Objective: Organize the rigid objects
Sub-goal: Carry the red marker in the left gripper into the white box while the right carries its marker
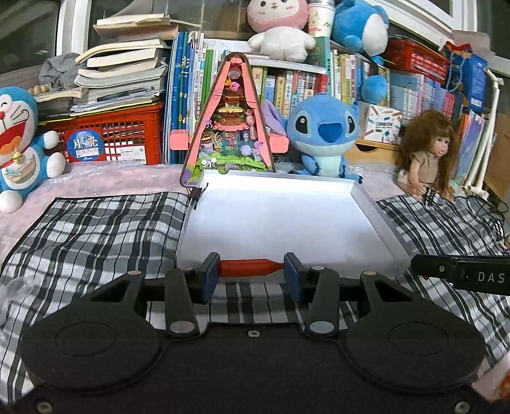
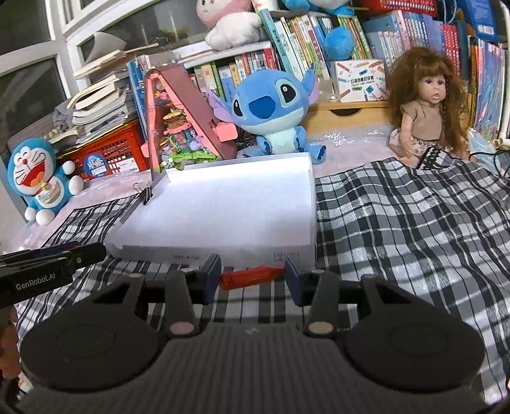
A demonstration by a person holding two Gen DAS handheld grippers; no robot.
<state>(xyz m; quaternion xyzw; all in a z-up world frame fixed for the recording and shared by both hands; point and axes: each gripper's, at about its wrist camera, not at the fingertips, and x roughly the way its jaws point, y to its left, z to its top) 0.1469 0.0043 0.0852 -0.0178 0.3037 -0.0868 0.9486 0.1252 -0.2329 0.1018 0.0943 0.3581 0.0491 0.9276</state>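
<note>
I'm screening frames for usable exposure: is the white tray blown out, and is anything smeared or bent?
Left wrist view: the white tray floor is glared featureless; shelves bow at the edges. Right wrist view: the tray is equally washed out, and the checked cloth looks soft toward the corners.

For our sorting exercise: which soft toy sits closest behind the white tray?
The blue big-eared plush, sitting right behind the white tray's far right corner. The blue-and-white cat plush sits far left; the pink-hooded one sits atop the books.

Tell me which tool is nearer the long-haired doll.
Right. The right tool, gripping a red packet, has the doll ahead to its right; the left tool, gripping a red cylinder, sits further left, at the white tray's near edge.
</note>
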